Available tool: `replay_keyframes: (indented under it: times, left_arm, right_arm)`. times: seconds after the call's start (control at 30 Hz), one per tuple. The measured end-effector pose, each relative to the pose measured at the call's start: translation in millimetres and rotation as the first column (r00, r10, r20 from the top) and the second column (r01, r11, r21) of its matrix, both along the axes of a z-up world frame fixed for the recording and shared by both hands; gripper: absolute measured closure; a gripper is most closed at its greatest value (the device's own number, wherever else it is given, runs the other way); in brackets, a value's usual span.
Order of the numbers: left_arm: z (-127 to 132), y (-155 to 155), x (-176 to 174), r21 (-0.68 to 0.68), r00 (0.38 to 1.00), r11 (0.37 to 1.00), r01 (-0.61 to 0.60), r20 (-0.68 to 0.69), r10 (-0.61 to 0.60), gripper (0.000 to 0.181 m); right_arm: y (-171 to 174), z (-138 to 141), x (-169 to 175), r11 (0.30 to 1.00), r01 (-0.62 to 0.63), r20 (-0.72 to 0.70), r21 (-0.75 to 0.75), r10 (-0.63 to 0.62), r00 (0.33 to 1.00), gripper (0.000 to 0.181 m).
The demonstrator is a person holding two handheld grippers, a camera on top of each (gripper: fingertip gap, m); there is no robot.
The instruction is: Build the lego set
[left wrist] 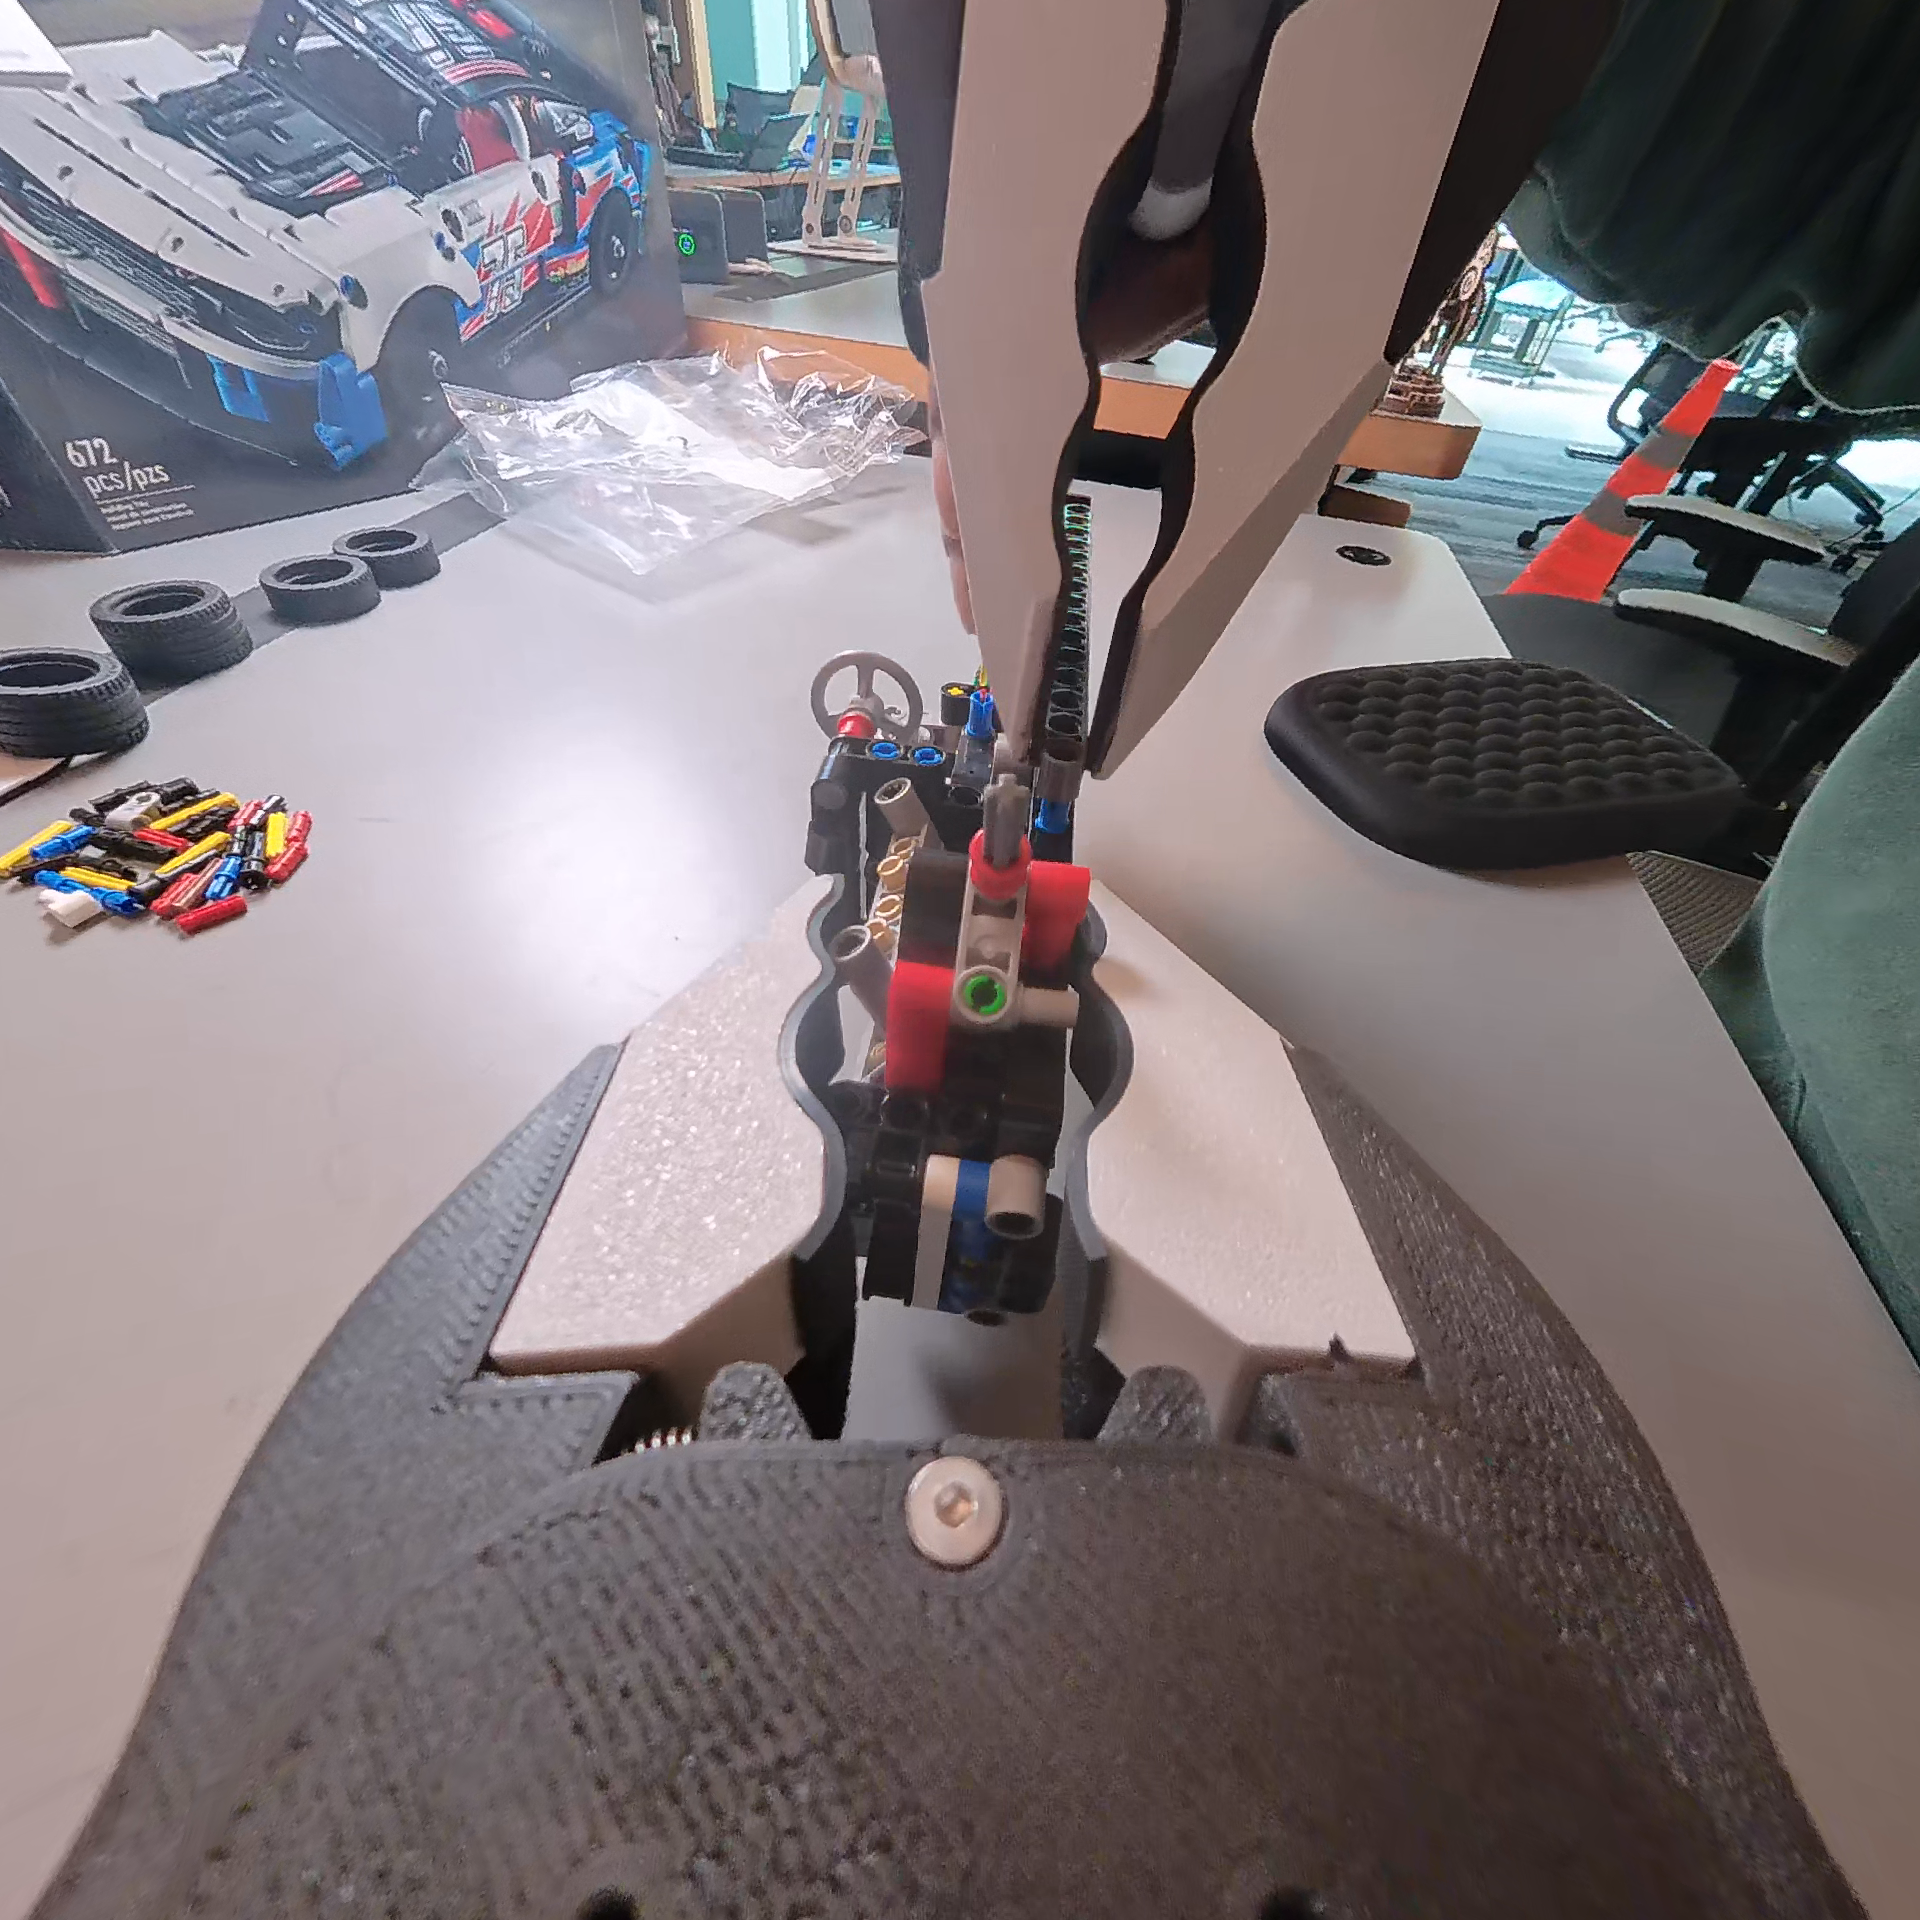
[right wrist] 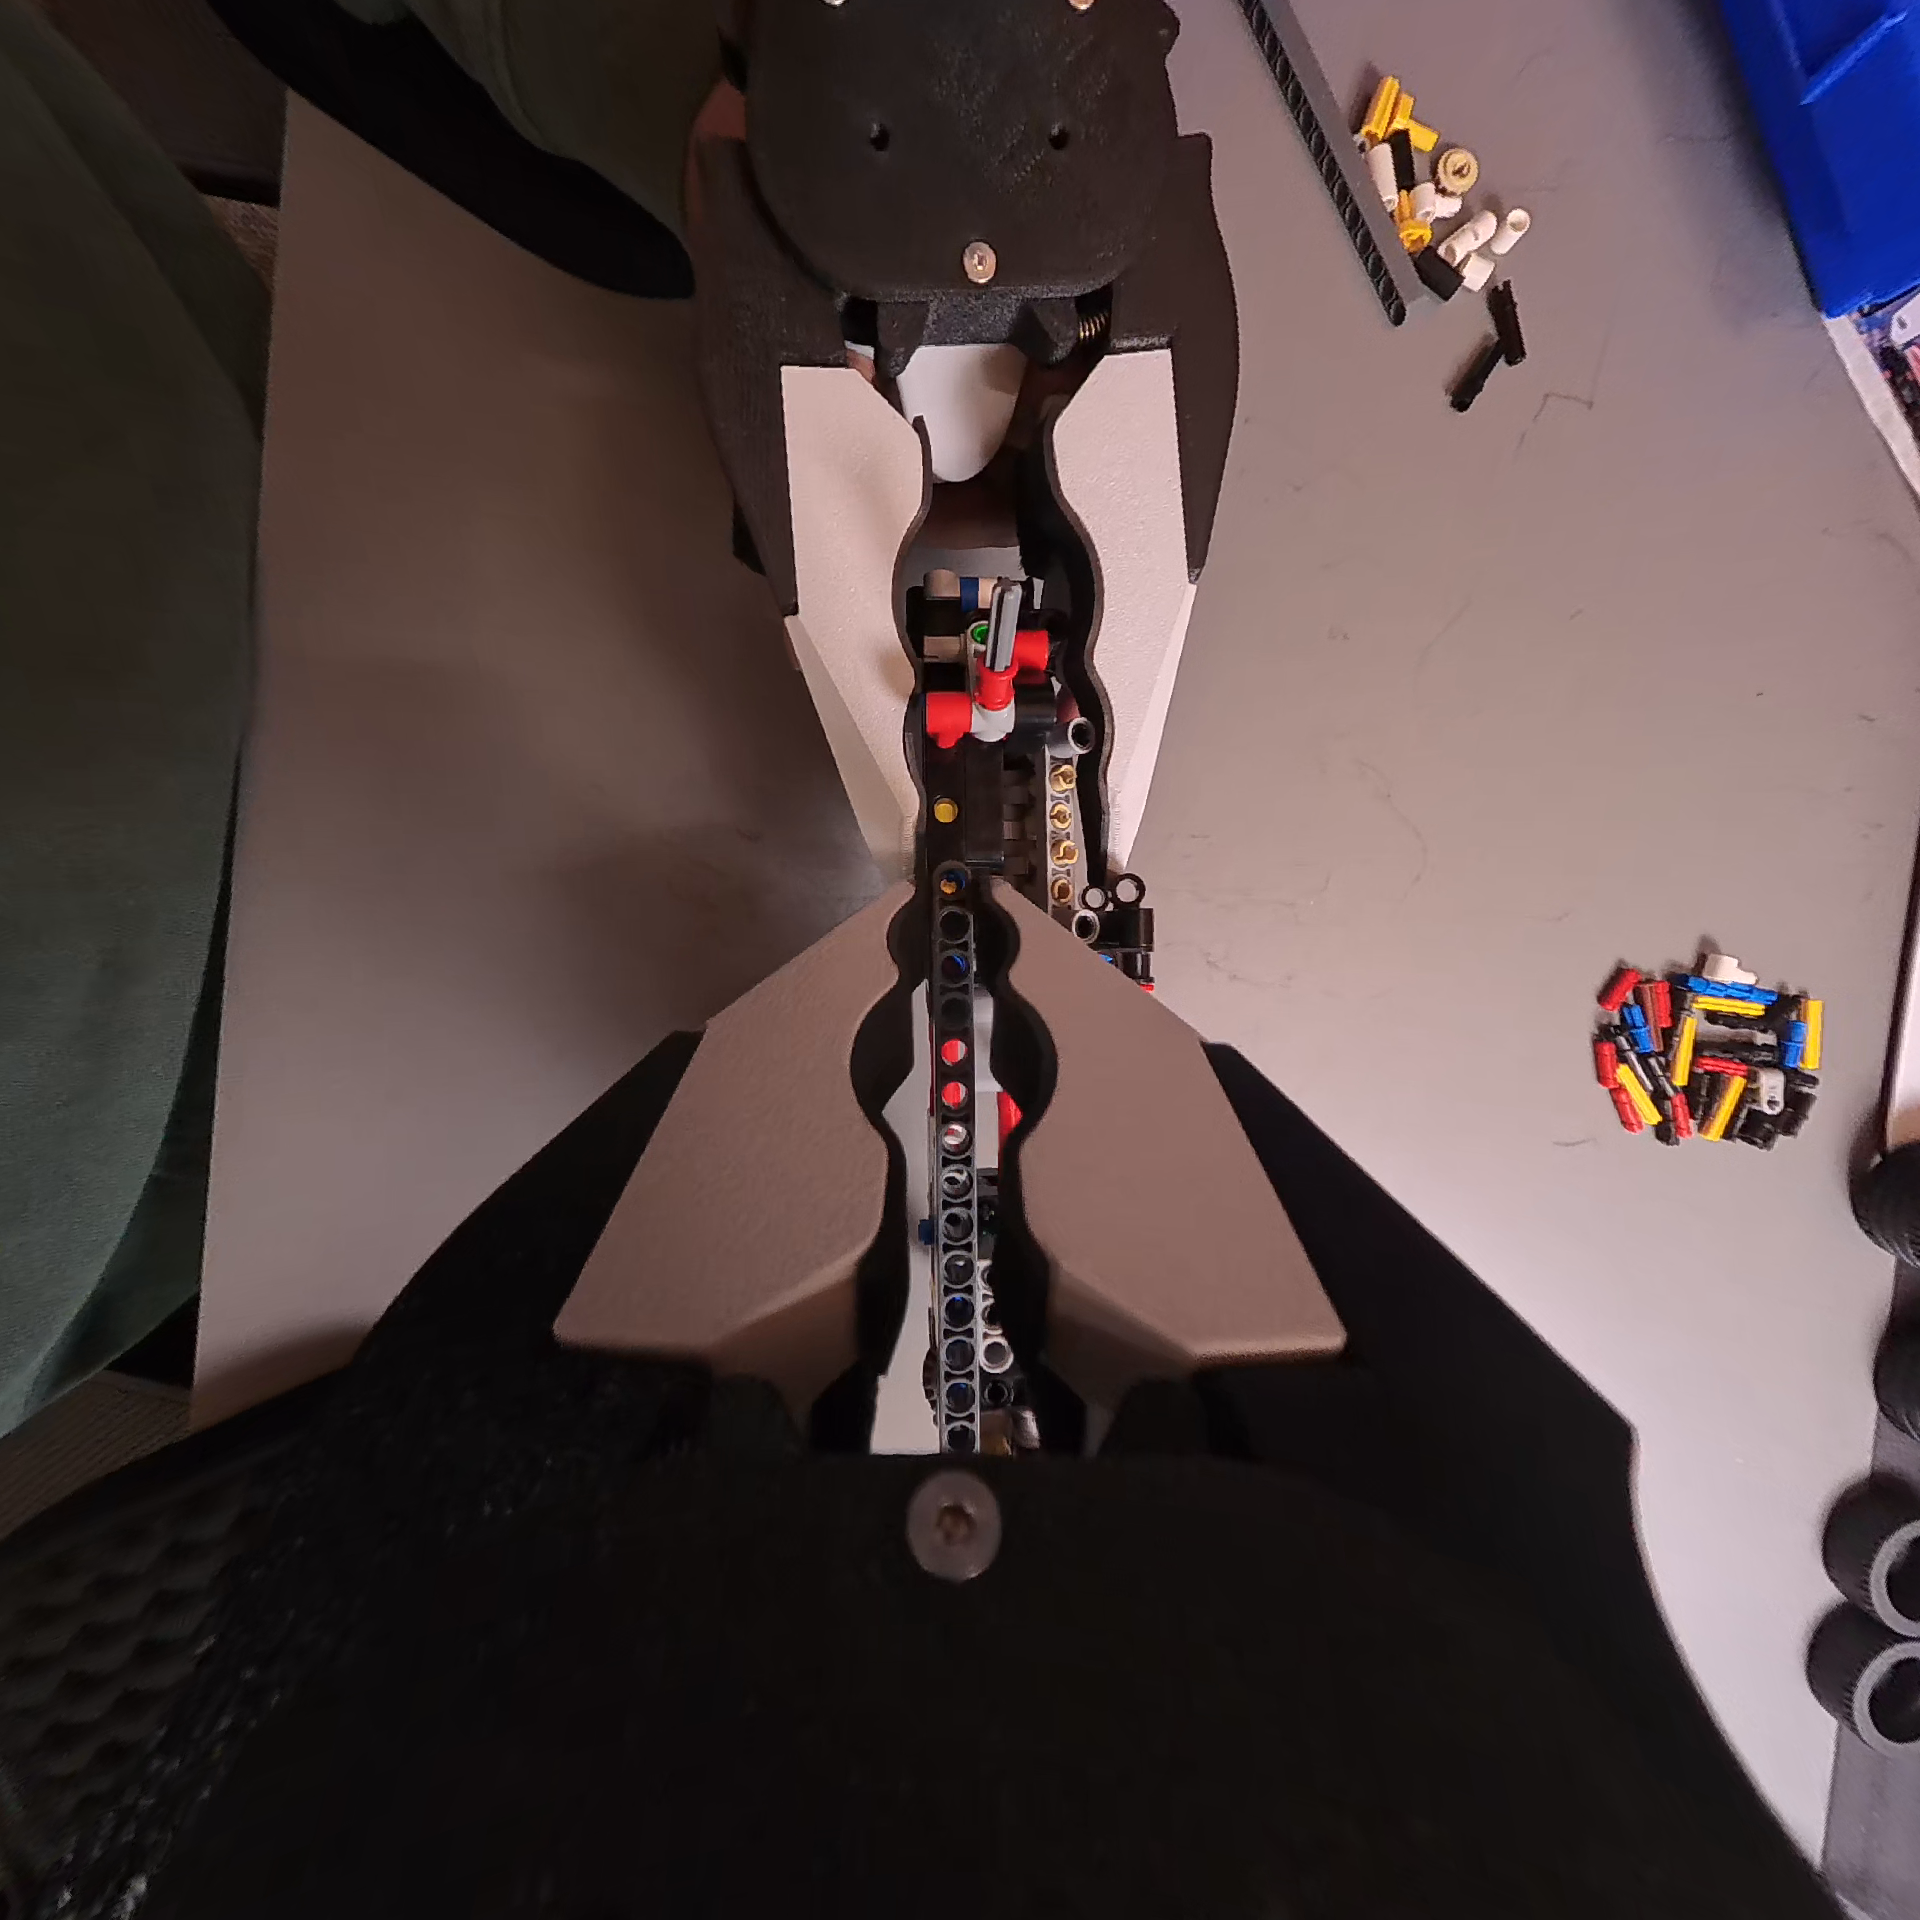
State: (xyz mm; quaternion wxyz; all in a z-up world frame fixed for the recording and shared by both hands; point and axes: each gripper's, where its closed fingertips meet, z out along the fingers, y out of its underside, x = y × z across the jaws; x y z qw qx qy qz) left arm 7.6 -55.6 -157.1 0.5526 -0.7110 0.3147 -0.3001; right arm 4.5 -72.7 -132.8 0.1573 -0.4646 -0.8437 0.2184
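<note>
Both jaws clamped on one chassis, four tyres

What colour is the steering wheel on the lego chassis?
Light grey; the steering wheel on the chassis shows best in the left wrist view.

Lego chassis between left gripper fingers (clamped)

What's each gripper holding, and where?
Left gripper clamps the chassis by its near end. Right gripper pinches the long black beam by its sides.
</note>
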Motion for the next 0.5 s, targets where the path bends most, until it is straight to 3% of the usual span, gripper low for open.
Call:
replay_keyframes:
  times: [0.5]
  left_arm:
    - [-2.4,-2.6,-4.0,-0.008,1.000,1.000,0.003,-0.022,-0.003,0.139]
  right_arm:
    - [-0.8,-0.4,-0.1,1.000,0.008,0.010,0.014,-0.008,1.000,0.177]
